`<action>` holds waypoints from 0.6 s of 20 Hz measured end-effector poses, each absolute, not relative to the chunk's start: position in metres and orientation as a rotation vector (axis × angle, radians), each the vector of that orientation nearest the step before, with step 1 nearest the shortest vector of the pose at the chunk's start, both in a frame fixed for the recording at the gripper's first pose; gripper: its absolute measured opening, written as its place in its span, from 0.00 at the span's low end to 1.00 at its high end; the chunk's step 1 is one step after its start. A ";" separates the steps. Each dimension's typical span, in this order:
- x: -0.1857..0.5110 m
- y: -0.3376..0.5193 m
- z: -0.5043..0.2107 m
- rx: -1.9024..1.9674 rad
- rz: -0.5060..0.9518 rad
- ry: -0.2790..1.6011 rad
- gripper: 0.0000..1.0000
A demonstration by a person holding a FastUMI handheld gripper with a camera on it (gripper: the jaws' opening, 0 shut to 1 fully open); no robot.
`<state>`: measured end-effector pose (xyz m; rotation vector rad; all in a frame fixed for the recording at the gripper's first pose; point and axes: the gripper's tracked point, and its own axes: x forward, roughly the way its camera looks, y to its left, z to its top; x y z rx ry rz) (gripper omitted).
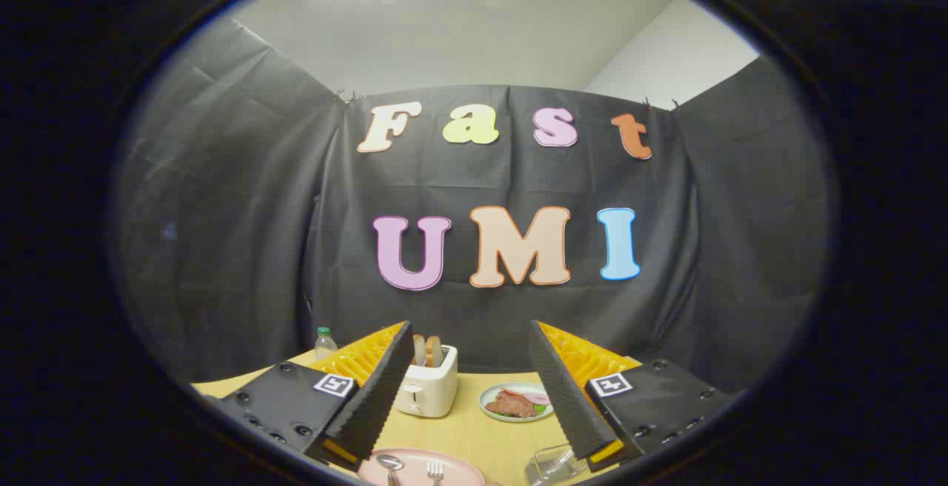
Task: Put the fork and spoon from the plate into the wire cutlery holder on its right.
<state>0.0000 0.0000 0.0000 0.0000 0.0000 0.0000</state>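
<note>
My gripper [471, 339] is held high above the yellow table [481, 430], its two black ridged fingers [374, 404] wide apart and open with nothing between them. Low between the fingers lies a pink plate [415, 464], partly cut off. A spoon [389, 464] rests on its left part and a fork [435, 471] on its right part, both pointing away from me. Just right of the plate, beside the right finger, stands the wire cutlery holder [552, 464], only partly seen.
A white toaster [427, 386] with bread slices in it stands beyond the plate, near the left finger. A small plate of food [516, 401] sits to its right. A small bottle [324, 342] stands at the table's far left by the black cloth wall.
</note>
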 end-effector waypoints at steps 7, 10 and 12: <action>-0.002 -0.008 -0.009 0.004 -0.011 0.040 0.99; -0.004 -0.012 -0.007 -0.008 -0.009 0.031 0.99; -0.004 -0.012 -0.008 -0.014 -0.006 0.031 0.99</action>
